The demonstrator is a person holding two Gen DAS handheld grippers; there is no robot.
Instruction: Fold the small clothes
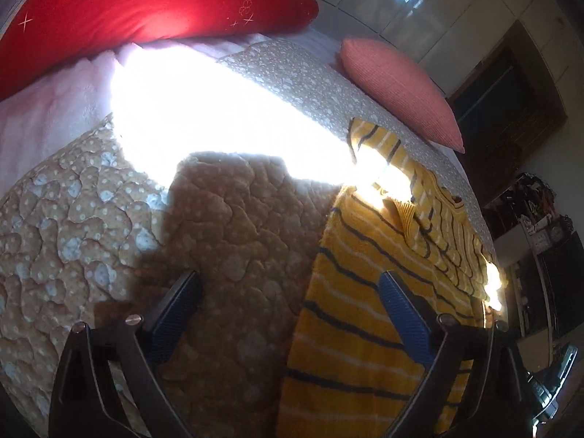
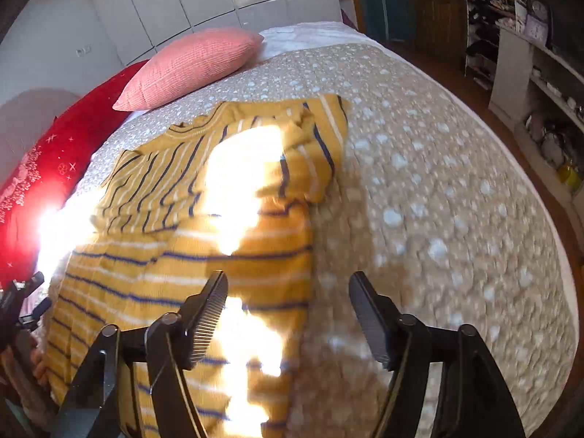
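Both grippers, left and right, are hanging wide apart and empty over the sweater's sides, sleeves tucked in. Next, grabbing the bottom edge, probably.

The sweater is mustard yellow with navy and white stripes. The quilt is beige with pale blue spots. One pillow is pink, another pillow red with small stars.

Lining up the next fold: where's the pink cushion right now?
The pink cushion lies at the bed's far end, just beyond the yellow striped sweater, beside the red pillow; upper left in the right wrist view.
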